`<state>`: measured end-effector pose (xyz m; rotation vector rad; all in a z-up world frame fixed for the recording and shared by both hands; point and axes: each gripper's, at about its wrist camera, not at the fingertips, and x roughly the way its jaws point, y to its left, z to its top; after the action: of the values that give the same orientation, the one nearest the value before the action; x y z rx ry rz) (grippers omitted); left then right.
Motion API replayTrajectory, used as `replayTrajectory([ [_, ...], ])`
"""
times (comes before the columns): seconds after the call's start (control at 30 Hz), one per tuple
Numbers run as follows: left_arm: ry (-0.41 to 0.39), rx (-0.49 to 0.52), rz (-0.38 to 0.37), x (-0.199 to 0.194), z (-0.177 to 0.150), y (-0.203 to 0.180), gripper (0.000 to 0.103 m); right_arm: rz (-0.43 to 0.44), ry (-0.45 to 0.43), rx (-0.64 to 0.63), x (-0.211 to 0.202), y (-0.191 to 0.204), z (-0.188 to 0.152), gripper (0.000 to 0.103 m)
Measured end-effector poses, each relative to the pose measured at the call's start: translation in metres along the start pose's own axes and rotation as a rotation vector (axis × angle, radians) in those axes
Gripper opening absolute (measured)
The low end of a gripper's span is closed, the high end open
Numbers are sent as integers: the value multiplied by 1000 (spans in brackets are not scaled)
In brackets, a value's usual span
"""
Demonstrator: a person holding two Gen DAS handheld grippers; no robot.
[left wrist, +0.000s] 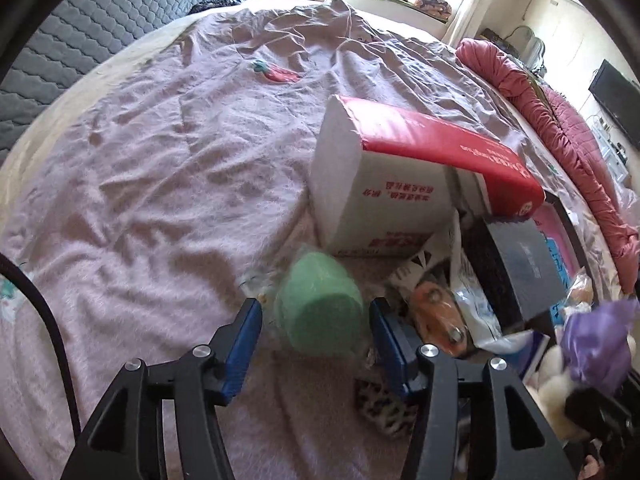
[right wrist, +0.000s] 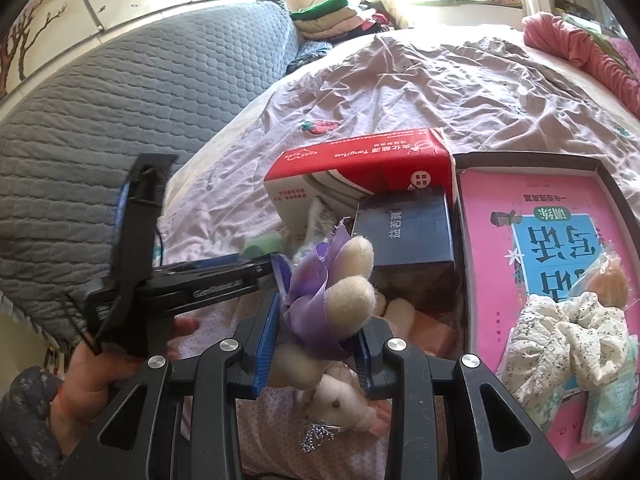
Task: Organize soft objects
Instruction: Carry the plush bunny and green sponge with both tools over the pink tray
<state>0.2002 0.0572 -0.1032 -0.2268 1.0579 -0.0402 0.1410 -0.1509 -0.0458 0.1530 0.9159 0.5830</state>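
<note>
Hovering over a rumpled pink sheet (left wrist: pixel 160 184) on a bed: left gripper (left wrist: pixel 316 312), blue pads parted, a green roll (left wrist: pixel 320 308) in clear wrap lying between them with a gap showing on either side — jaws open, not pressing. Just beyond the roll, a red-and-white tissue pack (left wrist: pixel 400 176) lying tilted, its far end propped over a dark box (left wrist: pixel 520 264). Beside the roll to the right, crinkled packets, one with an orange print (left wrist: pixel 434 312). Under the right-hand finger, a leopard-print scrap (left wrist: pixel 380 408) on the sheet. Seen from the other camera: right gripper (right wrist: pixel 316 332) closed on a cream plush toy (right wrist: pixel 344 292) — pads pressing its body, purple ribbon (right wrist: pixel 316 288) bunched round it, two fuzzy limbs sticking up past the fingertips, face (right wrist: pixel 340 400) hanging below the jaws. Held up to the left of the toy, a hand (right wrist: pixel 104 360) in a patterned sleeve around the other gripper's handle. To the right, a shallow dark tray (right wrist: pixel 608 184) with a pink book (right wrist: pixel 500 240) in it; on the book, a floral scrunchie (right wrist: pixel 568 340) and a small wrapped bun (right wrist: pixel 608 280), touching. Behind all this, a grey quilted cover (right wrist: pixel 120 120) and folded clothes (right wrist: pixel 336 16) stacked near the window. Along the bed's far edge, a bunched red quilt (left wrist: pixel 560 120).
</note>
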Motion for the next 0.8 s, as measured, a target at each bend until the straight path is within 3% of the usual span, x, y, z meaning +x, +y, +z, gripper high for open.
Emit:
replayTrajectory([
  [0.07, 2, 4, -16, 6, 3, -3, 47, 2, -2, 0, -1, 0, 0, 35],
  [0.2, -7, 22, -14, 9, 2, -8, 41, 2, -3, 3, -3, -2, 1, 35],
  [0.63, -74, 40, 27, -51, -8, -11, 41, 10, -63, 3, -27, 2, 8, 32],
  [0.8, -95, 55, 35, -64, -10, -17, 41, 23, -39, 35, -23, -4, 4, 32],
])
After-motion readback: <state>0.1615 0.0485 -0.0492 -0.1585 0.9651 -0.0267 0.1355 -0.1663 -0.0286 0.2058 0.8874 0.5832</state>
